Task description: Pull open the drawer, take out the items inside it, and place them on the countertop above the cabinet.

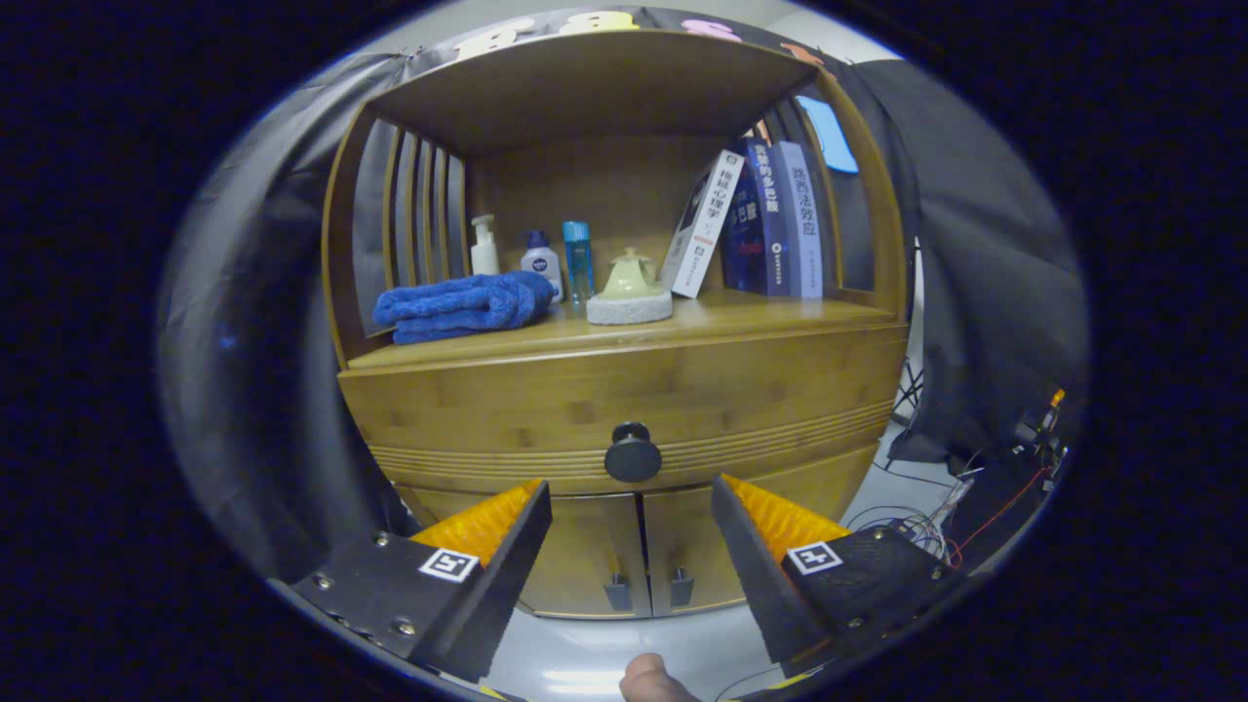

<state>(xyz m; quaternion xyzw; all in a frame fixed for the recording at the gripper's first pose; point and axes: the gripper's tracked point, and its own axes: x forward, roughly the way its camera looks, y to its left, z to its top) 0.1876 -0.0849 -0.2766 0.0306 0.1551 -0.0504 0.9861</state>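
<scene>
A bamboo cabinet stands ahead of me, its drawer [624,395] closed, with a round dark knob [633,453] at the middle of its front. My gripper [632,502] is open, nothing between its fingers, and the knob sits just beyond and slightly above the gap between the fingertips. The countertop [741,317] above the drawer carries a folded blue towel [463,304], a small pale teapot [630,276] on a white pad, three bottles [541,258] at the back and leaning books [756,224]. The drawer's contents are hidden.
Two lower cabinet doors [639,556] with small handles sit under the drawer. Cables and equipment [985,487] lie on the floor to the right of the cabinet. A fingertip [651,680] of the person shows below the fingers. Black cloth surrounds the cabinet.
</scene>
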